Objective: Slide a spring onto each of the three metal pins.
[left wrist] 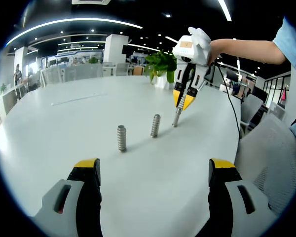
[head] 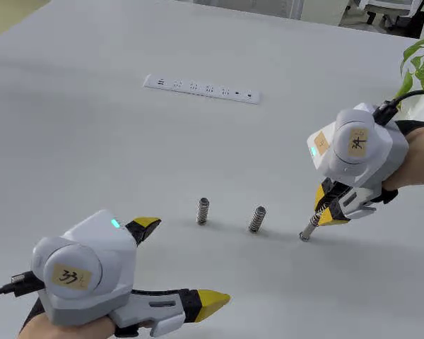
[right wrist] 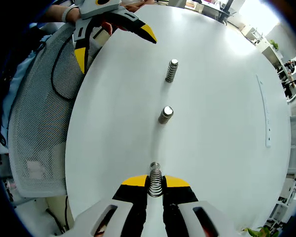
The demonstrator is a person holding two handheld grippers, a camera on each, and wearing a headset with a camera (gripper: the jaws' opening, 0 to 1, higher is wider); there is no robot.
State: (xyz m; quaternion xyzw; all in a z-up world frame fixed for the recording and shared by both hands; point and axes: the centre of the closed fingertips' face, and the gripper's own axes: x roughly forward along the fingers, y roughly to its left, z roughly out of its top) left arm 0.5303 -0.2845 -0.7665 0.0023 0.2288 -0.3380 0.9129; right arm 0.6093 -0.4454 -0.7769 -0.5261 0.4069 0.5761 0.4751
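Note:
Three metal pins stand in a row on the white table [head: 92,120]. The left pin [head: 203,210] and the middle pin [head: 257,219] each carry a spring. My right gripper [head: 326,209] is shut on a third spring [right wrist: 155,180], which sits partway down the right pin [head: 308,231]; the pin's bare lower end touches the table. In the right gripper view the pin's top [right wrist: 154,166] pokes out past the spring. My left gripper [head: 187,261] hovers open near the front edge, nothing between its fingers. The left gripper view shows the same row [left wrist: 121,138] [left wrist: 155,125] and the right gripper [left wrist: 182,101].
A white power strip [head: 201,89] lies farther back on the table. A green plant [head: 422,62] stands at the right edge. A mesh chair [right wrist: 37,133] stands beside the table near the person.

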